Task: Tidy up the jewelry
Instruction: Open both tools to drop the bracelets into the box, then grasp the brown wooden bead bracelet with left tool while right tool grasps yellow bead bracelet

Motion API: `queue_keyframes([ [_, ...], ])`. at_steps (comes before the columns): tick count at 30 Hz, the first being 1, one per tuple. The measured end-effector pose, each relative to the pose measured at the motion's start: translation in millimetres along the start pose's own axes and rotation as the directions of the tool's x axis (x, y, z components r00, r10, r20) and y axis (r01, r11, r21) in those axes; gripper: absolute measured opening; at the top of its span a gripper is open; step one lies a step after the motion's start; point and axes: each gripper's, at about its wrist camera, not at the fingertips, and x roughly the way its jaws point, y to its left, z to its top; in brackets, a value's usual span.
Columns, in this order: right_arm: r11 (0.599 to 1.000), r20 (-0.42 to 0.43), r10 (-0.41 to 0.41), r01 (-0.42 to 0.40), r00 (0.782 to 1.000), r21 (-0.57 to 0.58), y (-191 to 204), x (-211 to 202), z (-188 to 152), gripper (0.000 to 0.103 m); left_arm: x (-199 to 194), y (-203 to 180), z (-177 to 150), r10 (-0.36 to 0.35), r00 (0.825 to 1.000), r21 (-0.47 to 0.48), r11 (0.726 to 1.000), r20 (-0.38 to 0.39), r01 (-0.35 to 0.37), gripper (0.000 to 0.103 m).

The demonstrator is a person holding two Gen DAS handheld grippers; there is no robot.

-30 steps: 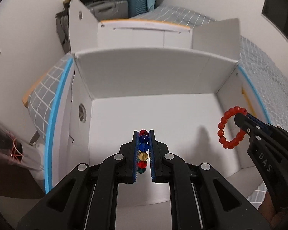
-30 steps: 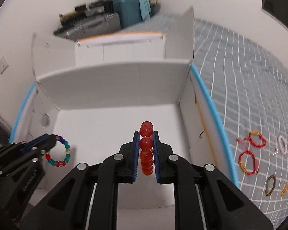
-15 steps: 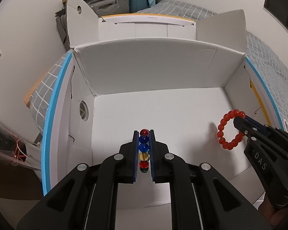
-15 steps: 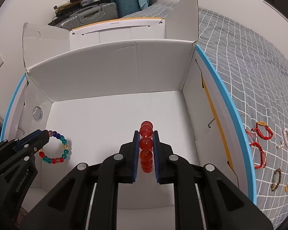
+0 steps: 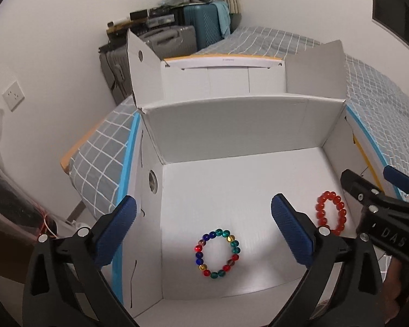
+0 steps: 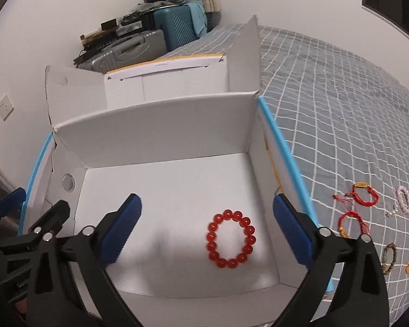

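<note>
A white cardboard box stands open on the bed. A multicoloured bead bracelet lies flat on its floor, below my open, empty left gripper. A red bead bracelet lies on the box floor to the right, below my open, empty right gripper. The red bracelet also shows in the left wrist view, beside the right gripper. The left gripper shows at the left edge of the right wrist view.
Several more bracelets lie on the grey checked bedspread right of the box: two red cord ones, a pink one, a brown bead one. Suitcases stand behind the box, against the wall.
Both grippers have opened and risen. The multicoloured bracelet dropped from the left one and the red bracelet from the right one; both now lie on the box floor.
</note>
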Motion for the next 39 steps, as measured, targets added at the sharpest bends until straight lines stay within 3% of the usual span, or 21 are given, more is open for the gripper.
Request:
queue_keyframes([
  [13, 1.0, 0.024, -0.018, 0.018, 1.0, 0.0, -12.8, -22.2, -3.7, 0.094, -12.2, -11.0, -1.4, -0.041, 0.999, -0.006, 0.999, 0.011, 0.041, 0.097],
  [18, 0.999, 0.056, -0.046, 0.046, 0.997, 0.006, -35.3, -45.5, -9.7, 0.094, -26.6, -34.3, -2.2, -0.08, 0.996, 0.016, 0.997, 0.044, 0.079, 0.097],
  [29, 0.979, 0.116, -0.198, 0.19, 0.973, 0.073, -131.6, -103.8, -29.9, 0.094, -55.1, -142.4, -9.7, -0.239, 0.967, 0.142, 0.964, 0.086, 0.226, 0.097],
  [39, 0.933, 0.071, -0.311, 0.291, 0.948, 0.211, -253.0, -134.7, -63.7, 0.094, -67.0, -253.1, -27.6, -0.353, 0.934, 0.273, 0.905, 0.054, 0.326, 0.097],
])
